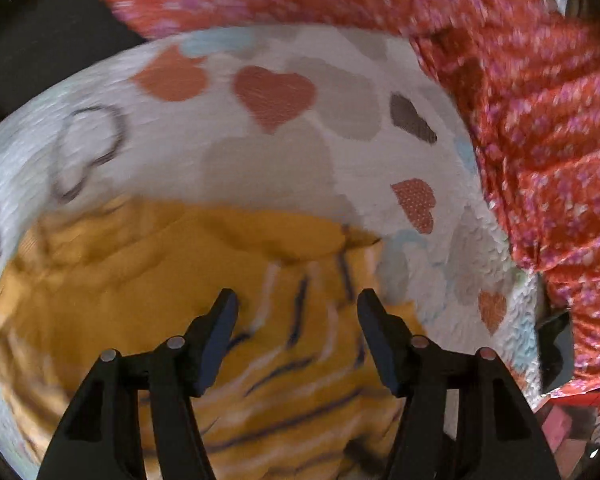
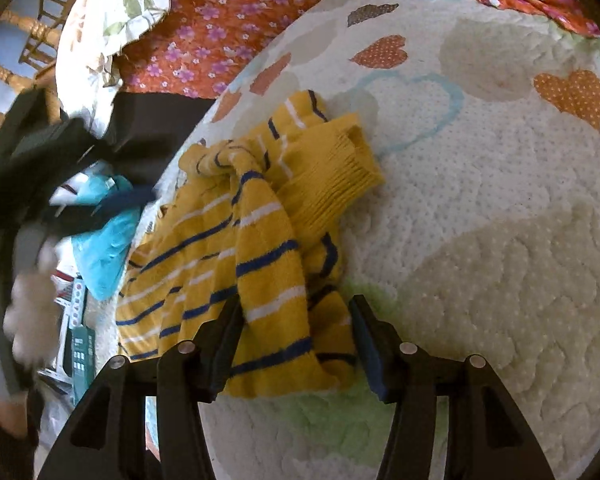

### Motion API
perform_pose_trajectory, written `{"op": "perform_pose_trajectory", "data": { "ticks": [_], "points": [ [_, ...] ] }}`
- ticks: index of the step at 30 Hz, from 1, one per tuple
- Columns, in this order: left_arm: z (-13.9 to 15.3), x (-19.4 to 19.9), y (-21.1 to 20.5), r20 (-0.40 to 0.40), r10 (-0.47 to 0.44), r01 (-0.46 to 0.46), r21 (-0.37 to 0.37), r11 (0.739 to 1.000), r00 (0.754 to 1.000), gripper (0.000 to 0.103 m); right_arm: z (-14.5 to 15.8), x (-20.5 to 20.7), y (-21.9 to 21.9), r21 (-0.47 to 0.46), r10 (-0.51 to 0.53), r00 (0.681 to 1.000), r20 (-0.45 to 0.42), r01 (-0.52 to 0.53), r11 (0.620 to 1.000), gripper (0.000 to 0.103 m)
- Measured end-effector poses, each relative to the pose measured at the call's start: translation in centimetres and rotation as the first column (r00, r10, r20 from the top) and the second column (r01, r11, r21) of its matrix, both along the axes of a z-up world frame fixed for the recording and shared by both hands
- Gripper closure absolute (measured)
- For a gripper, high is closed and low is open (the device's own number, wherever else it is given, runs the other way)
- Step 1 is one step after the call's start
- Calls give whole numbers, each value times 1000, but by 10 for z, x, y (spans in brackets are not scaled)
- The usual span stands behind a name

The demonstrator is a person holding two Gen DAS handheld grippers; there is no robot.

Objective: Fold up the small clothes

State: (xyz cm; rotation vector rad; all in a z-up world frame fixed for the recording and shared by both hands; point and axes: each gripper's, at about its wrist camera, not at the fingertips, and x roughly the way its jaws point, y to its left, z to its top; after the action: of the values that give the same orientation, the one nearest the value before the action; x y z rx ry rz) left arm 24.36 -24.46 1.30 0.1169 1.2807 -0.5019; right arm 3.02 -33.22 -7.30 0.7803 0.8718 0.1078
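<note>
Clearly the yellow striped sweater [image 2: 260,248] is not yet laid out: it lies bunched on the heart-print quilted pad [image 2: 480,220], its ribbed cuff [image 2: 340,168] flopped toward one o'clock and a striped sleeve twisted across the body. In the right wrist view the right gripper [image 2: 296,340] hangs over the sweater's near edge with its fingers parted; knit shows between them, but the pads do not look to be pressing on it, so it holds nothing. In the blurred left wrist view the left gripper [image 1: 298,320] is likewise released, poised above yellow striped fabric, gripping nothing.

To do this step well, each gripper should probably pinch a single layer at an outer edge, not a bunched wad, and the two should draw apart so the body flattens before any fold. The twisted sleeve needs freeing first; otherwise it may get trapped under the fold.

Around the pad, an orange floral bedspread [image 2: 228,20] runs from ten to one o'clock, with a leaf-print pillow [image 2: 112,24] and a wooden chair [image 2: 28,36] at ten. At nine o'clock sit turquoise cloth [image 2: 104,248] and dark clutter just off the pad's edge, close to the sweater's hem; spreading the garment that way could push it over the edge. A blurred pale shape at eight o'clock cannot be identified.
</note>
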Motion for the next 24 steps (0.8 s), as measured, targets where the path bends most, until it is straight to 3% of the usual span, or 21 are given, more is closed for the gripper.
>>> {"op": "perform_pose_trajectory", "data": {
  "ticks": [5,9,12,14,15,16,17,18,20,24],
  "points": [
    [-38,17,-54,-36,-77,82,149,985,996,41,0,1,3,-17,-1,1000,23,1,1000,44],
    [-56,17,-82,-39,-156,160,227,960,987,18,-2,4,6,-31,-9,999,45,11,999,44],
    [-65,9,-98,-4,-208,197,325,925,978,18,-3,8,10,-50,-17,998,55,20,999,44],
    [-62,1,-101,34,-233,209,333,920,972,49,-2,11,15,-72,-14,998,54,18,997,44],
    [-56,-1,-100,64,-232,197,345,918,971,81,-1,14,17,-83,-4,999,51,8,997,51],
    [-52,-1,-96,58,-230,200,322,925,972,94,1,17,18,-86,21,999,42,-17,996,60],
    [-45,1,-89,47,-207,186,280,942,977,94,4,21,21,-90,47,998,36,-44,995,75],
    [-34,3,-80,58,-184,165,238,957,981,95,11,22,23,-102,60,997,41,-56,993,80],
    [-14,4,-58,67,-146,134,156,979,987,95,26,23,29,-135,84,994,67,-74,988,85],
    [16,6,-15,85,-94,88,68,994,992,95,49,22,49,-210,135,987,90,-113,971,87]
  ]
}}
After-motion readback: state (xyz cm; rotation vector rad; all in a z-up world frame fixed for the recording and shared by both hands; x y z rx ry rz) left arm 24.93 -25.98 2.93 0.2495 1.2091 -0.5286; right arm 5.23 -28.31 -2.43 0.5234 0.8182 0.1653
